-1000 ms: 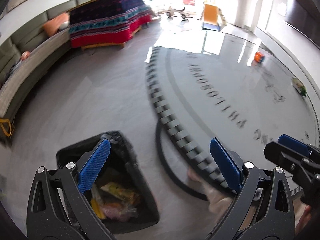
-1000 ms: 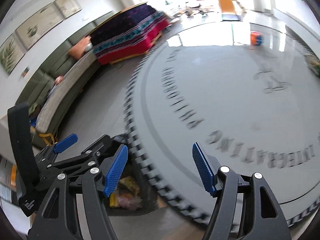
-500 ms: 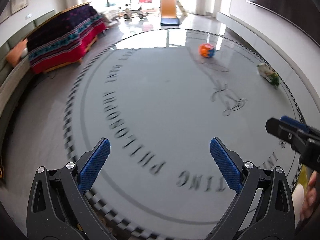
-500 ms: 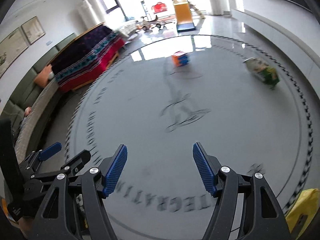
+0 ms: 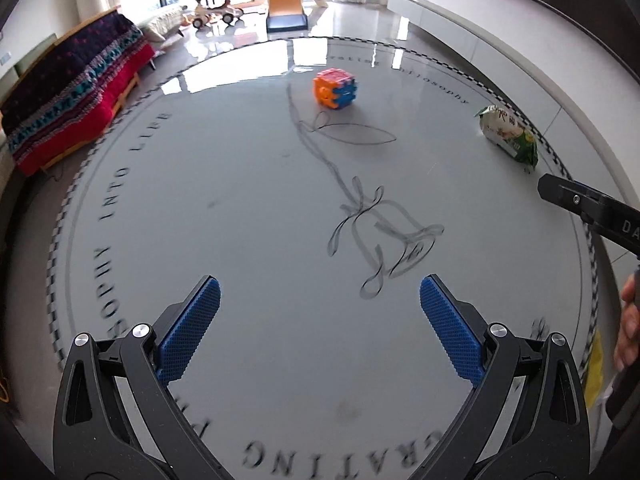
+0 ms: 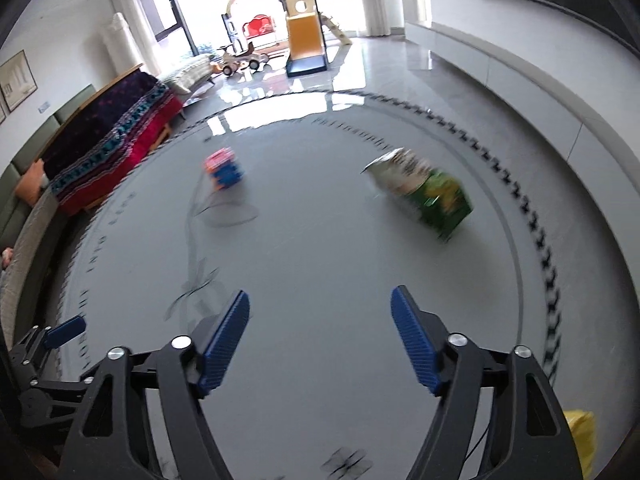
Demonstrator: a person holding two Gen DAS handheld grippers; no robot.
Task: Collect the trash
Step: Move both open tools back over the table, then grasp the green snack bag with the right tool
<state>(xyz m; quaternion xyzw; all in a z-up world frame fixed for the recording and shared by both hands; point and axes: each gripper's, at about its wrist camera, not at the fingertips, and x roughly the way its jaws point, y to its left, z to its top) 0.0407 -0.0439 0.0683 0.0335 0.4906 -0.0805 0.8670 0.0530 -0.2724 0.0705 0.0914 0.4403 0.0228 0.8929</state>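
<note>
left gripper (image 5: 320, 300) apart, empty | right gripper (image 6: 320, 312) opening, empty | green-white packet (image 6: 420, 188) — floor, sealed

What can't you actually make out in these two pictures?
- Yellow item, right wrist view: cut off by the lens edge and gripper arm, so what it is stays unclear.
- Snack bag, right wrist view: motion blur hides its print.
- Floor lettering, left wrist view: blurred and cut by the bottom edge.
- Person's hand, left wrist view: mostly beyond the right edge.
</note>
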